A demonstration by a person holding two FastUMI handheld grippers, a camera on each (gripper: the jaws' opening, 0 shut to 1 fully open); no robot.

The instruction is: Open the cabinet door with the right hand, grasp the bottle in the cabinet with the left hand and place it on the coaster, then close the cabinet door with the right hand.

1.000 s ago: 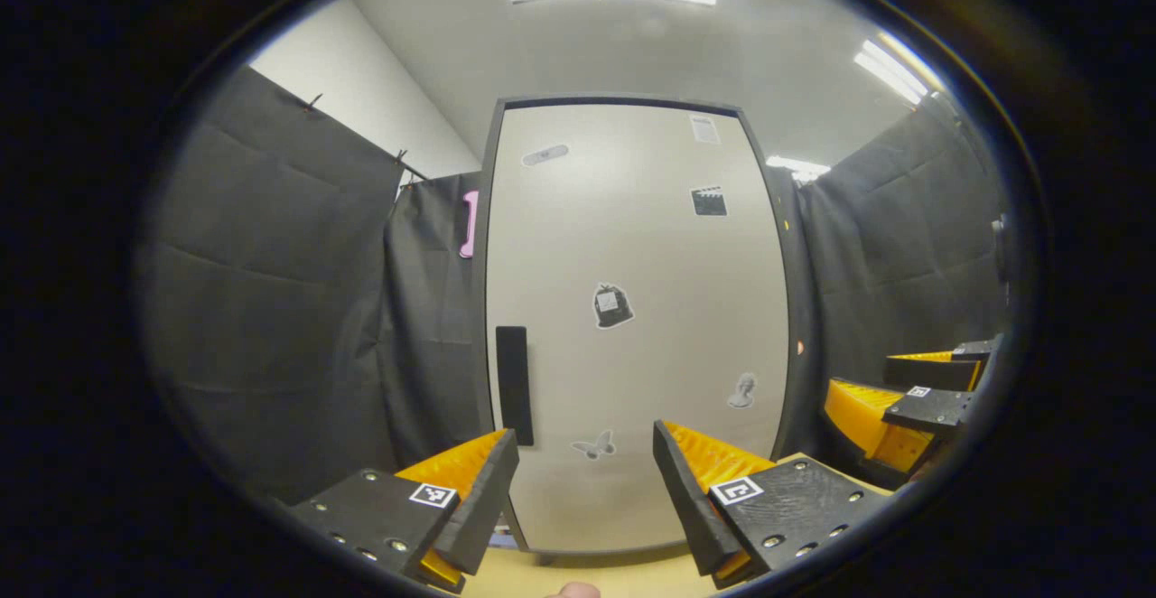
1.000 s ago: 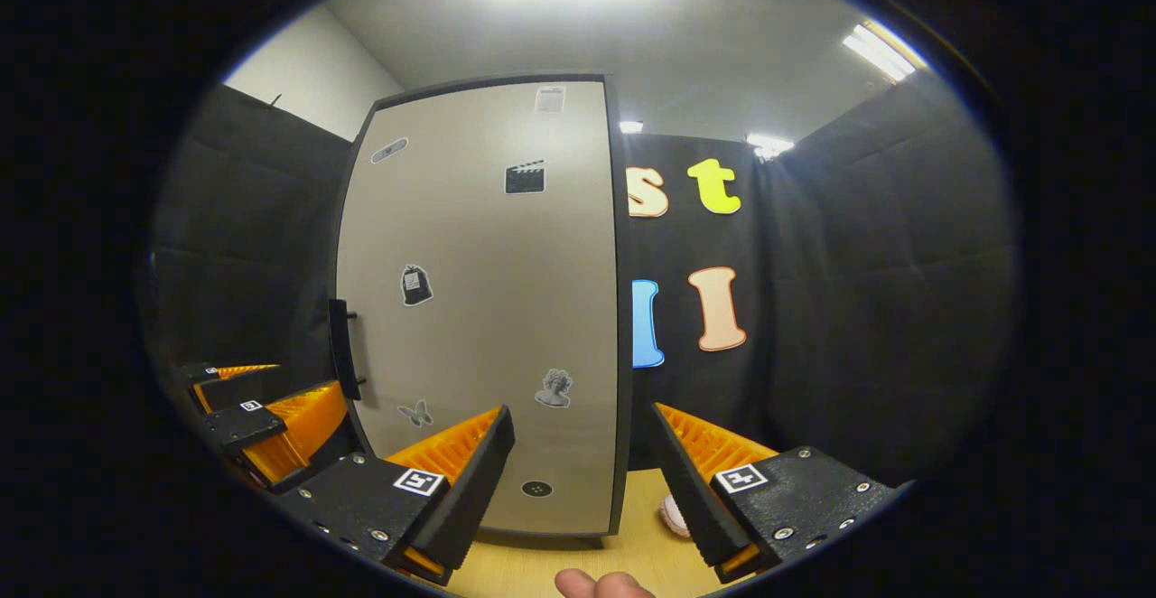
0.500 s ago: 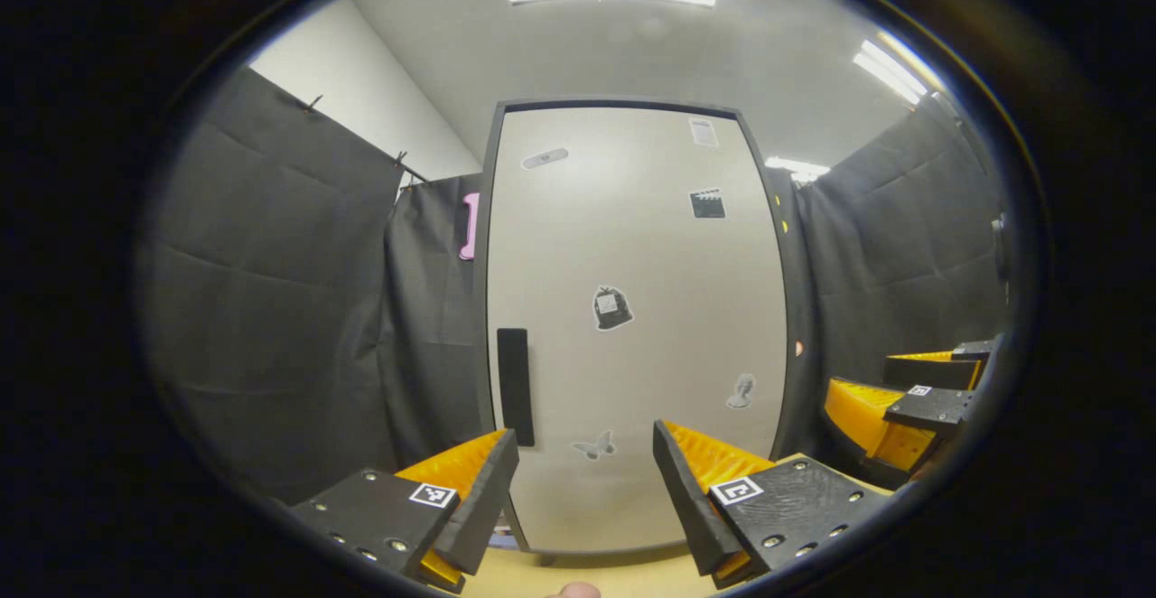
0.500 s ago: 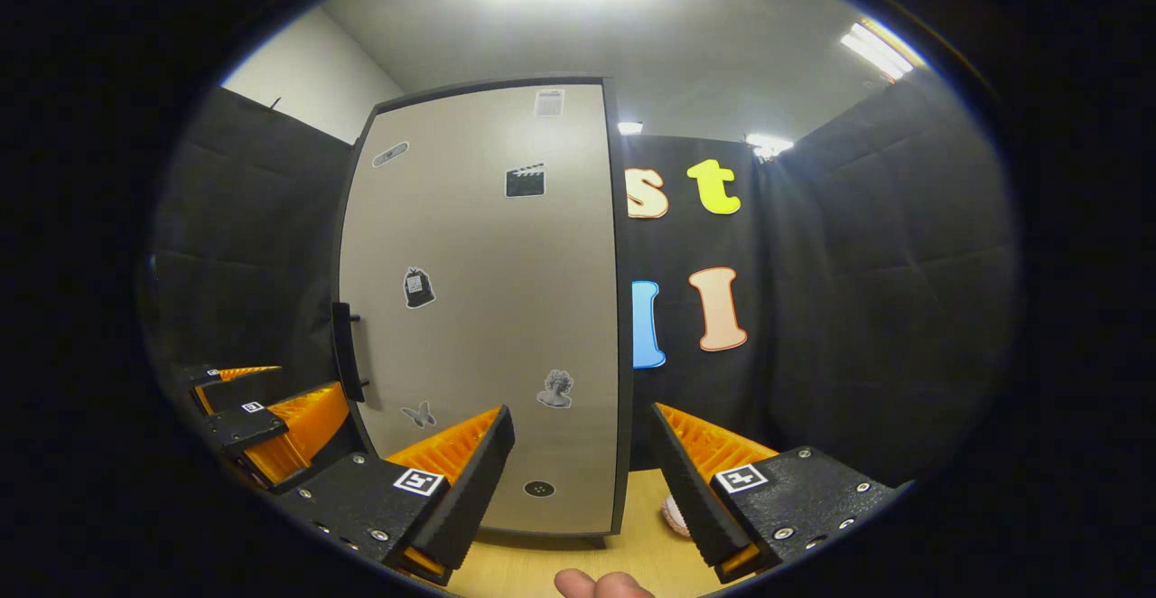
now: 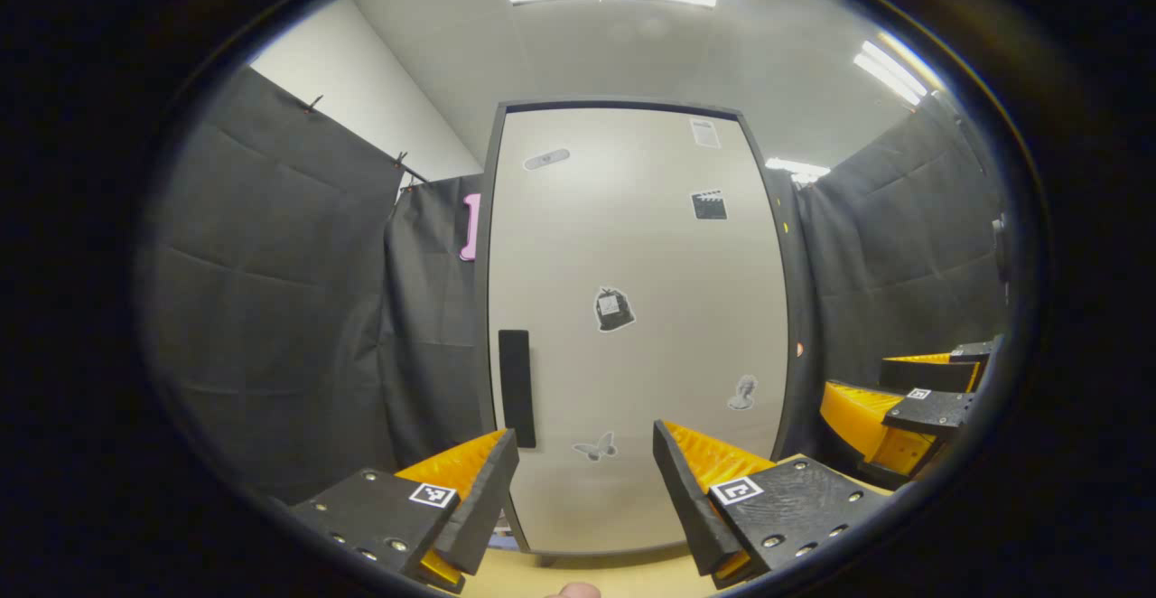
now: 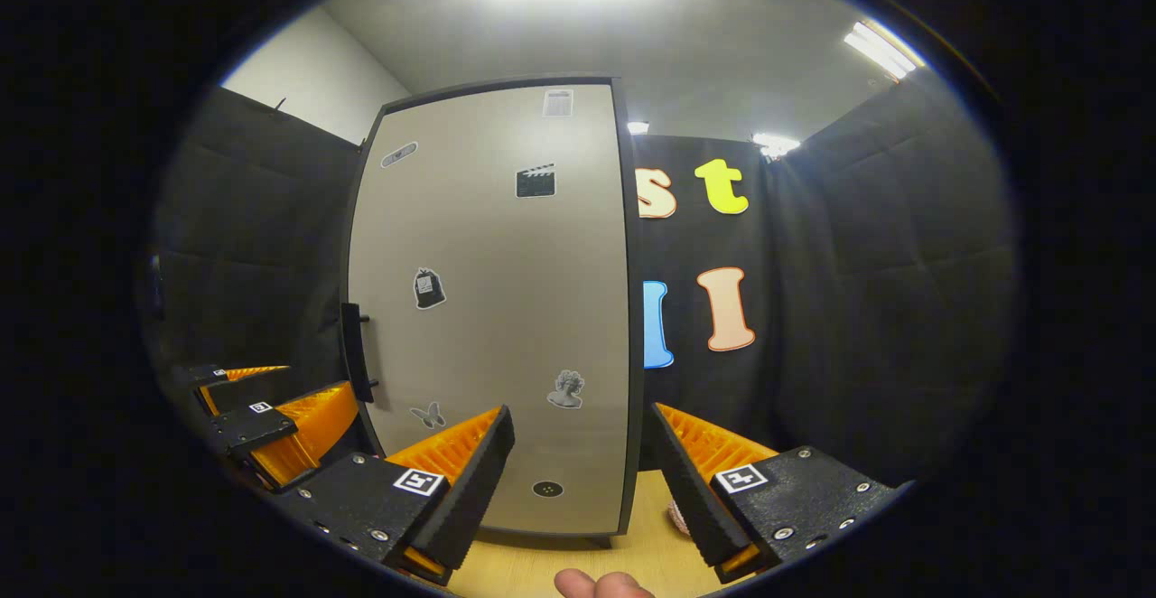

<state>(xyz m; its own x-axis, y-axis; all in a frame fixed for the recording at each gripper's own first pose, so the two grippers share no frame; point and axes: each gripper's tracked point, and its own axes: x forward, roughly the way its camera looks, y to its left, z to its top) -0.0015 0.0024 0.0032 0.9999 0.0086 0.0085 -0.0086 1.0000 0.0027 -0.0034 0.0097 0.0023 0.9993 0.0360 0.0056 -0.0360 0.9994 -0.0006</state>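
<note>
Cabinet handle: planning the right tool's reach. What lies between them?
In the right gripper view, nothing lies between the right tool and handle; the left tool sits just below.

Beige cabinet door (image 5: 632, 327) with a black handle (image 5: 517, 387) and little black-and-grey stickers, orange ribbed gripper (image 5: 585, 490) fingers (image 5: 461, 464), light wood desk (image 6: 551, 566).

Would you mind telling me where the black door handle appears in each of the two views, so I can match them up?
Left gripper view: the door handle is a flat black bar at lower centre-left, on the cabinet door's left edge.
Right gripper view: the door handle is seen edge-on at left, standing off the door.
Shared landmark: the butterfly sticker, low on the door.
</note>
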